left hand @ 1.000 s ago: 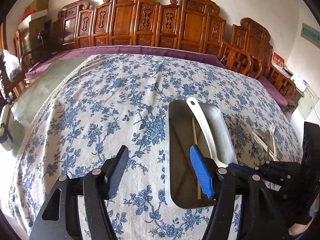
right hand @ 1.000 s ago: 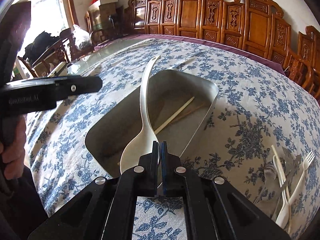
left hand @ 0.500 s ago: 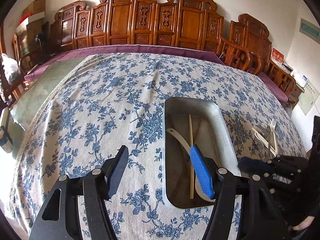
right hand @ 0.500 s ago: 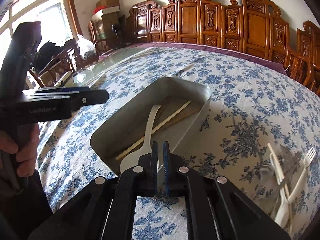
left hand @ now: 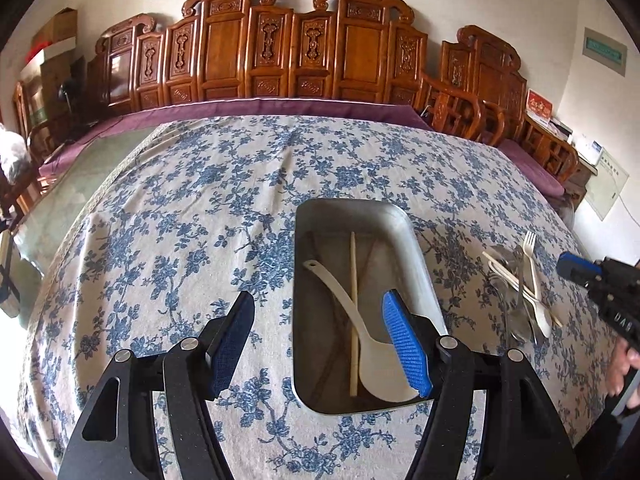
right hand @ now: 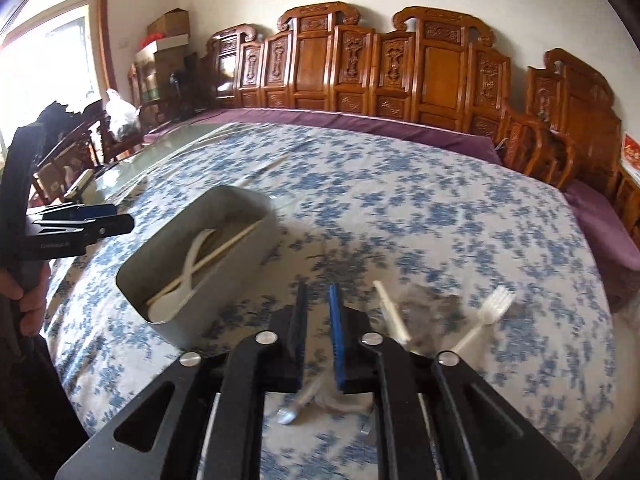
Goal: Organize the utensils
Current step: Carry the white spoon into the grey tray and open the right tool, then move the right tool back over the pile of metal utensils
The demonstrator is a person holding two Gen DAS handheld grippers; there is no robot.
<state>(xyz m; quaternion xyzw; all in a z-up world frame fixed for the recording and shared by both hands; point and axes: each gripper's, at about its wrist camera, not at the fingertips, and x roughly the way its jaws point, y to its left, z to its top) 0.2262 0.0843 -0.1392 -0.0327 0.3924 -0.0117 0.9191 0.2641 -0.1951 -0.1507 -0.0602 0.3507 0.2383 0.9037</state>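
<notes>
A metal tray (left hand: 418, 264) sits on the flowered tablecloth and holds a white spoon (left hand: 376, 364) and a wooden chopstick (left hand: 353, 300). My left gripper (left hand: 318, 304) hangs open over the tray's near left wall with nothing between its fingers. To the right of the tray lies a pile of loose utensils (left hand: 520, 292), among them a white fork (right hand: 492, 312) and a metal spoon (right hand: 296, 404). My right gripper (right hand: 318, 290) hovers over that pile; its jaws are opening and stand a narrow gap apart with nothing between them. The right wrist view also shows the tray (right hand: 236, 284).
The blue-flowered tablecloth (left hand: 200, 208) covers a large table, with a bare glass strip (left hand: 80, 176) at its left. Carved wooden chairs (left hand: 304, 52) line the far side and the right. A hand (right hand: 28, 300) holds the left gripper (right hand: 100, 220) at the picture's left edge.
The right gripper let go of the white spoon, which now lies in the tray. It then swung right and up over the loose utensils, its jaws parting. The left gripper stayed open.
</notes>
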